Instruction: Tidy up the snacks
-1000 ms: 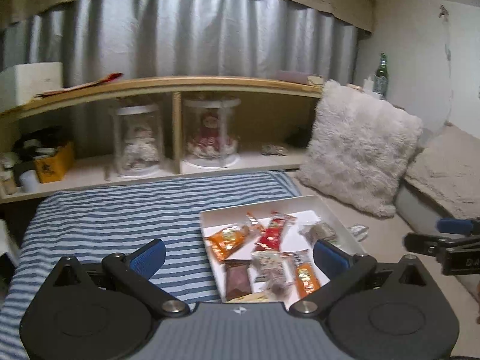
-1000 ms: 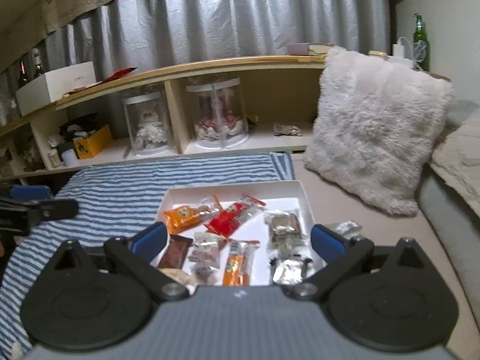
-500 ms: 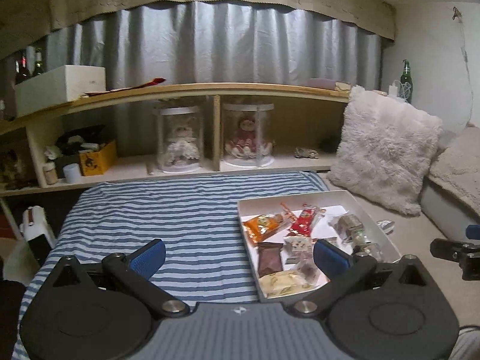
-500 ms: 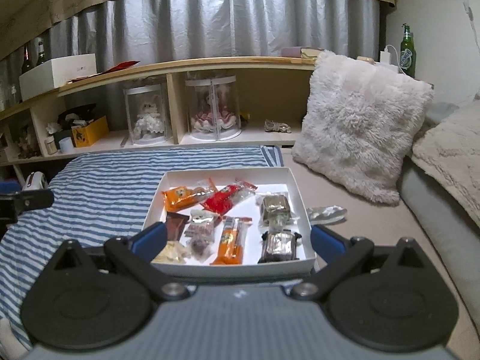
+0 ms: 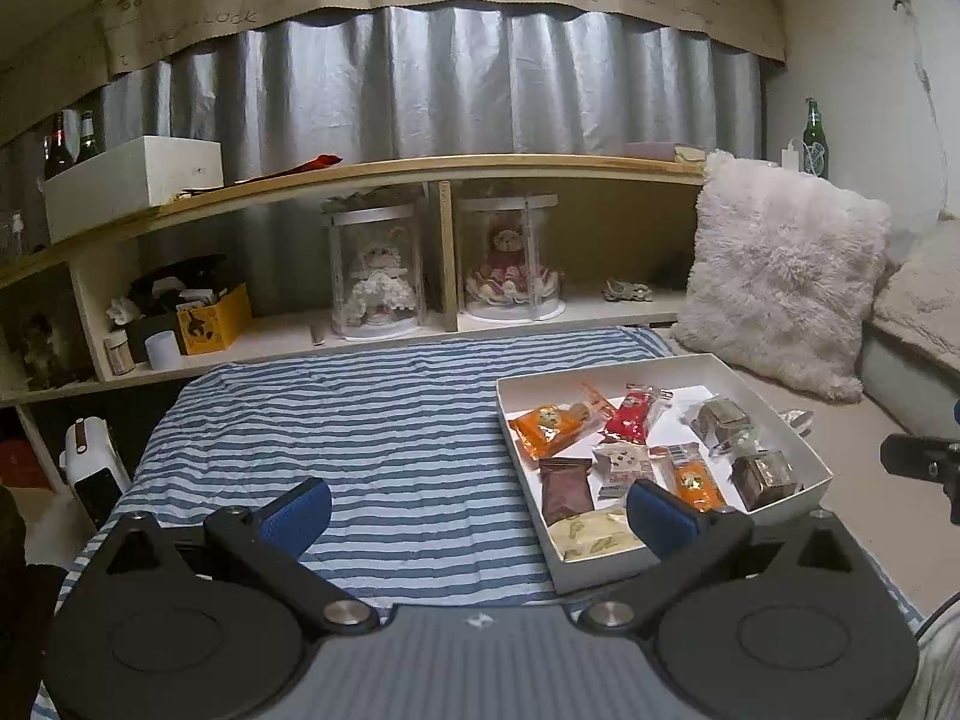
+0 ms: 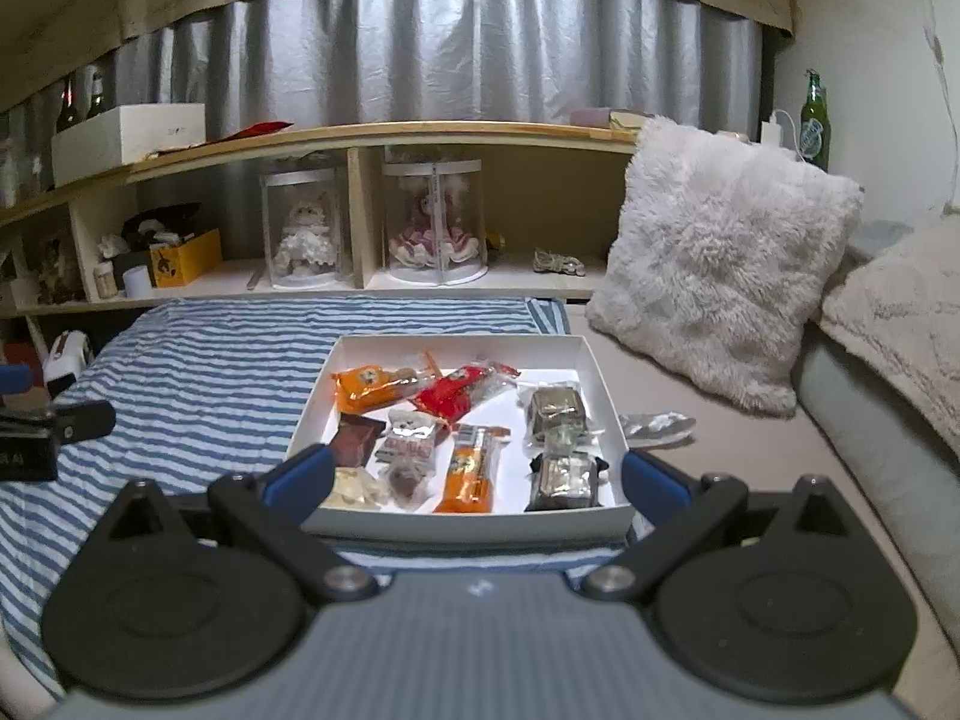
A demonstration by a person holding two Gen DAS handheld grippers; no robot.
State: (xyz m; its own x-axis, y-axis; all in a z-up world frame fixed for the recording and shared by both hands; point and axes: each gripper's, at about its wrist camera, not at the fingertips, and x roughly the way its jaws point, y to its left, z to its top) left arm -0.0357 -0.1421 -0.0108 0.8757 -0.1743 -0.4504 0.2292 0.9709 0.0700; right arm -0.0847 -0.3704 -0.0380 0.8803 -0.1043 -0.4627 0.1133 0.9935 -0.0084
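Between the spread, empty fingers of the right gripper [image 6: 477, 477] sits the box [image 6: 456, 525] of snacks; one stray wrapper [image 6: 657, 423] lies beyond the right finger. Left gripper [image 5: 480, 510] open, idle. Likely next: collect it.

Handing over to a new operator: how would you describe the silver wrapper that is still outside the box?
Find the white box of snacks on the striped cloth. Just past its right wall, on the plain beige surface before the fluffy pillow, lies the crinkled silver wrapper. It is the only snack outside the box.
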